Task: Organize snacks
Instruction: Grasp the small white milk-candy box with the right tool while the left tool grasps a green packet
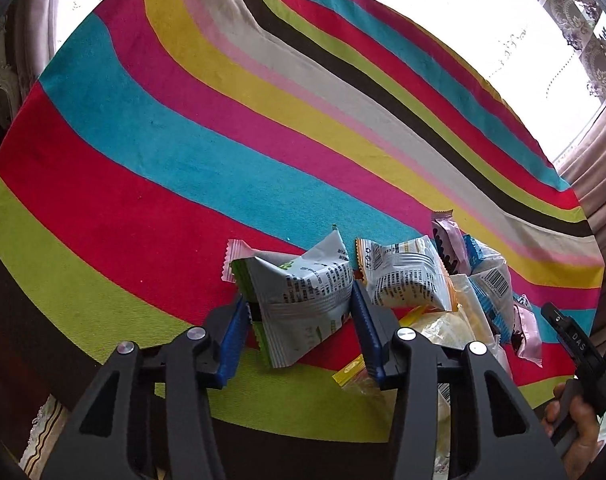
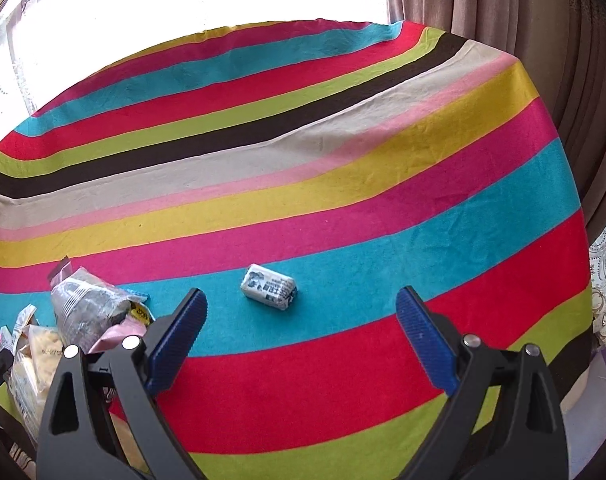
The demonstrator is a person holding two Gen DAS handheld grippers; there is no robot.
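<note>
Pinching a crinkled white-and-green foil snack packet [image 1: 303, 300], the left gripper [image 1: 299, 312] works beside the snack pile [image 1: 455, 292]; right gripper [image 2: 299, 320] spread near a small white wrapped snack [image 2: 269, 287].

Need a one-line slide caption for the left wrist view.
Left gripper shut on a green-and-white snack packet beside the snack pile on a striped tablecloth.
</note>
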